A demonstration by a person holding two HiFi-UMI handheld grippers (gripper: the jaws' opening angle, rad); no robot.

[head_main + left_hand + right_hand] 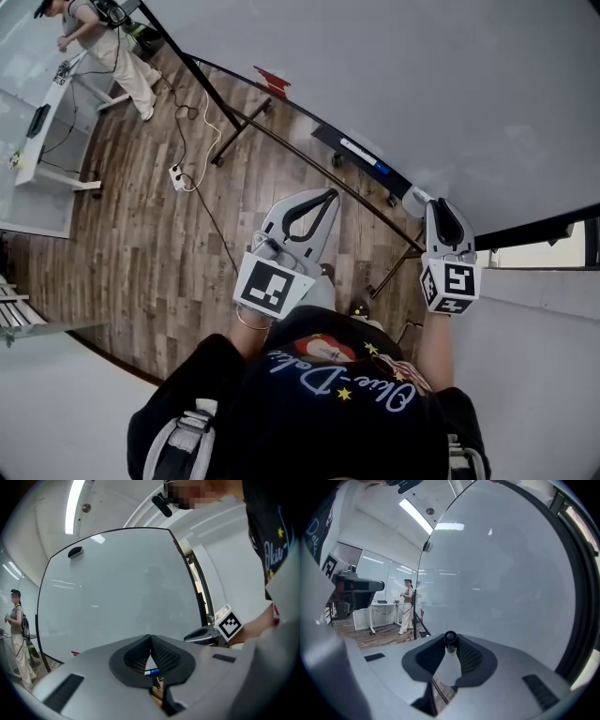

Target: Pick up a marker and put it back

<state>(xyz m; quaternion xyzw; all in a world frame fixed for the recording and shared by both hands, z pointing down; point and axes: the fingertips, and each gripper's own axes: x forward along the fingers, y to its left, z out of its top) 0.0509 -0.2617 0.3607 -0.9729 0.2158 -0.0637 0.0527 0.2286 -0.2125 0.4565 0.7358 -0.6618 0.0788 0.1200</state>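
Marker (450, 637) clamped in right hand-held gripper (450, 642), facing whiteboard (511, 573).

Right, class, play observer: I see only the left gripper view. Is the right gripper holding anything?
Observer: Yes, the right gripper view shows the right gripper gripping a black-capped marker.
Operator: And the blue-tipped marker beyond my left gripper?
Observer: The head view shows it lying on the whiteboard tray, clear of both grippers.
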